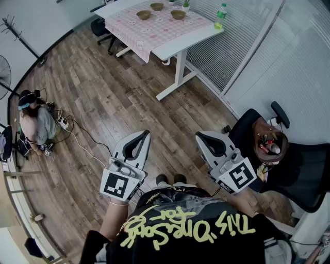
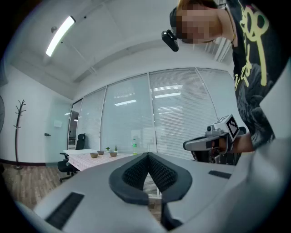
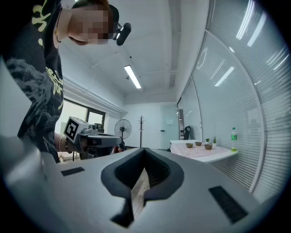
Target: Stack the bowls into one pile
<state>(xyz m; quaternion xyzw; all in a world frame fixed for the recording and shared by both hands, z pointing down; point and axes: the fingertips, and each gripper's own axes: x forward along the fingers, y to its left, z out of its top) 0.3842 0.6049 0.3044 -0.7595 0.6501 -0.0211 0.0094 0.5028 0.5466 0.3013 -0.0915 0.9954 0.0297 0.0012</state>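
The left gripper point(image 2: 148, 160) has its jaws pressed together with nothing between them, and the right gripper point(image 3: 144, 157) is likewise closed and empty. Both are held level at waist height in front of the person, tips angled a little toward each other, so each shows in the other's view. The head view shows only wood floor point(image 1: 103, 98) under and just ahead of them. The three bowls point(image 1: 144, 15) point(image 1: 157, 6) point(image 1: 178, 14) sit well apart from both grippers, far ahead on the table point(image 1: 178, 45). They form a loose group, each separate from the others, none stacked. From the left gripper they lie left of where its jaws point; from the right gripper, right of its jaws. The table thus sits roughly between the two lines of aim, and neither hand looks clearly nearer. Being round, the bowls offer no long axis to line up with. Judging by this, the next move is a walk to the table, with jaws opened on arrival.
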